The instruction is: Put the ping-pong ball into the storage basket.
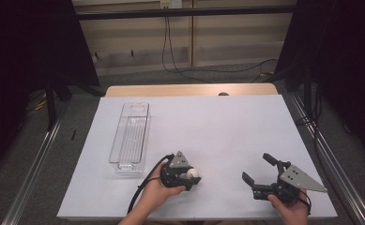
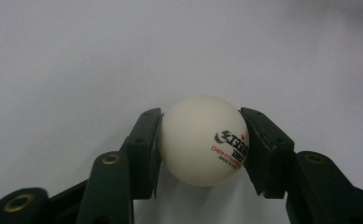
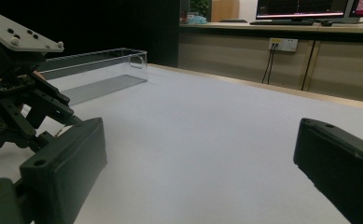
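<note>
A white table-tennis ball point(image 2: 202, 142) with black and red print sits between the two black jaws of my left gripper point(image 2: 201, 149), and both pads press on its sides. From above, that same ball point(image 1: 193, 173) shows at the tip of the left gripper point(image 1: 189, 177), low on the white table near its front edge. My right gripper point(image 1: 256, 168) rests at the front right with its jaws spread wide and nothing between them. Along the right gripper point(image 3: 200, 163) its two jaws stand far apart over bare table.
A clear, long plastic bin point(image 1: 130, 137) stands on the left half of the white table point(image 1: 217, 122), and it appears as a clear bin point(image 3: 95, 74) beyond the left gripper point(image 3: 16, 93). Black frame rails run along both sides. Cables hang at the far wall.
</note>
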`<state>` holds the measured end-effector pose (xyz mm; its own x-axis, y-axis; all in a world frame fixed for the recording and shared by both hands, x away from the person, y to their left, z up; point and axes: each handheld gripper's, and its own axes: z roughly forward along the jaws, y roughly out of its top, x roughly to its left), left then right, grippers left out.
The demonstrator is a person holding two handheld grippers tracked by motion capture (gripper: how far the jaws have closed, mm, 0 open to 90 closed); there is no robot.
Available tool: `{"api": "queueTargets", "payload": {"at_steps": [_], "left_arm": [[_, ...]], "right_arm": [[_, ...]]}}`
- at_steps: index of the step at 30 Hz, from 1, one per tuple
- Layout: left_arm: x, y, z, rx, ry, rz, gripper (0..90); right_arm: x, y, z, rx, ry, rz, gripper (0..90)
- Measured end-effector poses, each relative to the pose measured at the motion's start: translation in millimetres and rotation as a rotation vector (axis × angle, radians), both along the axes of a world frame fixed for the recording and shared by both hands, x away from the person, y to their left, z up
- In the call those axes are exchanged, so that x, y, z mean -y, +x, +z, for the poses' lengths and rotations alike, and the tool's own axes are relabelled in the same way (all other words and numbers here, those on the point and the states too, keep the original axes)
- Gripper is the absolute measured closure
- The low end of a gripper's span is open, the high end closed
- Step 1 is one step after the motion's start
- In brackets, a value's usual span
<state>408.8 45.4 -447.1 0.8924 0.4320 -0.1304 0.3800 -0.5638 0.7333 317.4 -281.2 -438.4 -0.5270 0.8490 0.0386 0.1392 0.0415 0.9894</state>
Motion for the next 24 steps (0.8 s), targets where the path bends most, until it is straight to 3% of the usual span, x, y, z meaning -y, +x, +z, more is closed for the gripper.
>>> {"api": "queueTargets", "payload": {"at_steps": [3,9,10,11,17,18,21,22,24], "left_arm": [[-0.6,0.8,0.3,0.006,-0.025,0.0,51.0],[-3.3,2.3,6.5,0.001,-0.017,0.0,51.0],[-2.8,2.0,6.1,0.001,-0.037,0.009,51.0],[-3.8,2.3,7.7,-0.004,-0.024,0.007,51.0],[-5.2,4.0,10.0,-0.002,-0.051,0.016,51.1],[-6.4,4.6,11.8,-0.009,-0.034,0.009,51.1],[-6.9,5.2,11.8,-0.005,-0.057,0.017,51.0],[-8.0,5.3,13.9,-0.014,-0.037,0.014,51.1],[-7.5,5.2,14.1,-0.015,-0.053,0.023,51.1]], "right_arm": [[0.0,-0.1,-0.1,-0.001,-0.001,0.003,2.1],[0.0,-0.2,-0.1,0.0,-0.002,0.004,2.1],[0.1,0.0,0.0,0.002,-0.003,0.004,2.1],[0.0,-0.1,0.1,0.0,0.0,0.002,2.1],[0.1,-0.1,0.2,0.001,-0.001,0.002,2.1],[0.1,-0.1,0.2,0.002,-0.002,0.001,2.1],[0.1,-0.1,0.1,-0.001,0.0,0.0,2.1],[0.1,-0.1,0.1,-0.002,0.001,0.002,2.1],[0.1,-0.1,0.1,0.001,-0.005,0.004,2.1]]}}
